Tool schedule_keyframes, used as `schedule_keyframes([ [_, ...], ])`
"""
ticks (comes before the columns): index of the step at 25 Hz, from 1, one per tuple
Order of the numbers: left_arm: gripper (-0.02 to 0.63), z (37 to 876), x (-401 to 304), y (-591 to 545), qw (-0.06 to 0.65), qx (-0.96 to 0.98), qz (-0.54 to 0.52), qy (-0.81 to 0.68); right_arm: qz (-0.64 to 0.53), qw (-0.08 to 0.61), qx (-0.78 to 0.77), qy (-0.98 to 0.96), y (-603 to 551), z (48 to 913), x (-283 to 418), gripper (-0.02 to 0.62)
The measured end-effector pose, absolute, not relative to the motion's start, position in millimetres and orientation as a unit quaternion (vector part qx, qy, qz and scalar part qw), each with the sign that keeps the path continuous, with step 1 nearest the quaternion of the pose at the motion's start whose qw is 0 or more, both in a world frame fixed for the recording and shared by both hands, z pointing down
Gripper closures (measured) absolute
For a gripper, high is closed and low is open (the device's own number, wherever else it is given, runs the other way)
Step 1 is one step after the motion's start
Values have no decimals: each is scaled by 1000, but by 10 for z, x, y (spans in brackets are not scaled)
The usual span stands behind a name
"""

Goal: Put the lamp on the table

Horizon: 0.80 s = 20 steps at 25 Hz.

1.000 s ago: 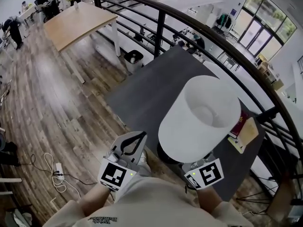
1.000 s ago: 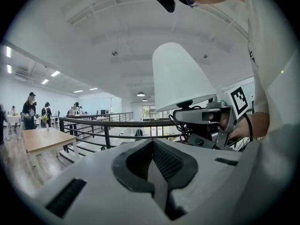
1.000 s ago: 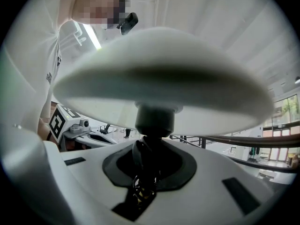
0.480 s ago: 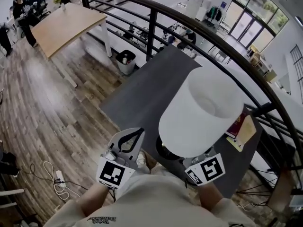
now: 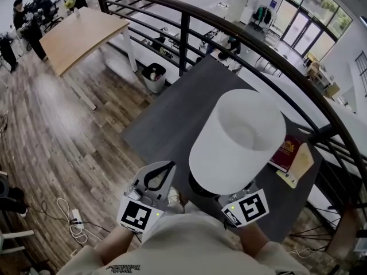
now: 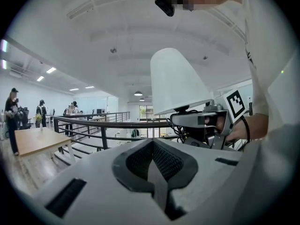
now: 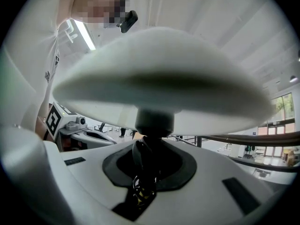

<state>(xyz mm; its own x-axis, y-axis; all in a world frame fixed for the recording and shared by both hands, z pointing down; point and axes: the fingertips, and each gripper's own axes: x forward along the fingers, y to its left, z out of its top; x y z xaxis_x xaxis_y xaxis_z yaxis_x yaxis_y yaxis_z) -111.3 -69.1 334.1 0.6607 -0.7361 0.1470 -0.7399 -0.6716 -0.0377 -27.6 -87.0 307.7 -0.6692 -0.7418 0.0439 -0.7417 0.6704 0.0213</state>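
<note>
My right gripper [image 5: 239, 199] is clamped on the dark stem [image 7: 152, 121] of the lamp [image 5: 238, 139], just under its white shade. In the right gripper view the jaws stand partly apart with the stem and a loop of black cord pinched between them, and the underside of the shade fills the space above. The lamp stands upright over the near part of the dark grey table [image 5: 183, 113], toward its right side. From the head view I see the lamp's dark round base [image 5: 198, 186] peeking out below the shade at the table's near edge, but I cannot tell whether it touches the top. My left gripper [image 5: 157, 176] hangs to the left of the lamp, just off the table's near left edge and above the wooden floor [image 5: 63, 130]. The left gripper view shows its jaws pressed together with nothing between them. On the right of the table, beyond the shade, lie a red book [image 5: 285, 152] and a tan card [image 5: 299, 164] beside it. A black railing [image 5: 229, 30] curves past the far side of the table. Far to the left stands a light wooden table [image 5: 80, 30], with a black bin [image 5: 153, 73] between the two tables.
</note>
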Motion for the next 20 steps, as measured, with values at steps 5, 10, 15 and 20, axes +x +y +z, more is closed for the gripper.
schedule_keyframes([
  [5,600,3356,-974,-736,18,911,79,-405,8,17,402,-915,-931,3121,-163,535],
  [10,600,3440,-889,-860,48,908,76,-410,11,20,402,-916,-1080,3193,-80,535],
  [15,600,3495,-879,-1092,73,903,63,-418,16,18,409,-912,-1338,3263,-3,535],
  [20,600,3518,-844,-1459,52,899,56,-431,-1,14,412,-911,-1765,3292,17,535],
])
